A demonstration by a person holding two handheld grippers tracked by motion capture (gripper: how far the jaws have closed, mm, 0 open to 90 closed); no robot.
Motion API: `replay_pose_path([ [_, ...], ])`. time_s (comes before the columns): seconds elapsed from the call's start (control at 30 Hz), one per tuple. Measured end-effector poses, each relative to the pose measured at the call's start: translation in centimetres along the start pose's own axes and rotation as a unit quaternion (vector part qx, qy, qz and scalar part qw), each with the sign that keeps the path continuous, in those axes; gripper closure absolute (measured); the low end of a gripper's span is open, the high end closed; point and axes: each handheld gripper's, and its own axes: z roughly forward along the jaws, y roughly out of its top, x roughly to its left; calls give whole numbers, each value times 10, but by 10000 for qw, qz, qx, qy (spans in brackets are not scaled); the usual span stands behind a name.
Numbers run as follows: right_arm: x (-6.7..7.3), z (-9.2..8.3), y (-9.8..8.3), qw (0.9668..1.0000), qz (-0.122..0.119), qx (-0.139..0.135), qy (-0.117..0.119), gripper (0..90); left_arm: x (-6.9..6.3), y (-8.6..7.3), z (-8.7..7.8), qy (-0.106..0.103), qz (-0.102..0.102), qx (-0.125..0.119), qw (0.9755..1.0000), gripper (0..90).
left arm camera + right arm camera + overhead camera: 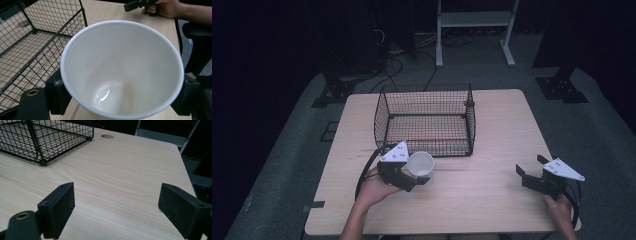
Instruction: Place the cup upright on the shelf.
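A white cup (420,165) is held just in front of the black wire basket (427,120), its mouth tipped toward the camera. My left gripper (416,172) is shut on the cup, one jaw on each side of its wall. In the left gripper view the cup (122,70) is empty and glossy inside, and the basket (32,45) lies to its left. My right gripper (529,168) stands open near the table's right front edge, apart from everything. In the right gripper view its jaws (117,210) are spread wide over bare wood, with the basket (45,137) at the upper left.
The light wood table (492,130) has a small round hole (107,136) near its far edge. A white metal frame (474,30) and cables lie on the grey floor behind. The other hand and gripper (142,5) appear far off in the left gripper view.
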Motion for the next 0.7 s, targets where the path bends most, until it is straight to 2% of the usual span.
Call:
replay_pose_path([
  [0.4,0,0,0,10000,28,6,-3,130,10,23,-9,-58,92,-41,9999,201],
  [0.7,0,0,0,10000,17,5,0,130,20,38,-7,-36,218,139,9997,201],
])
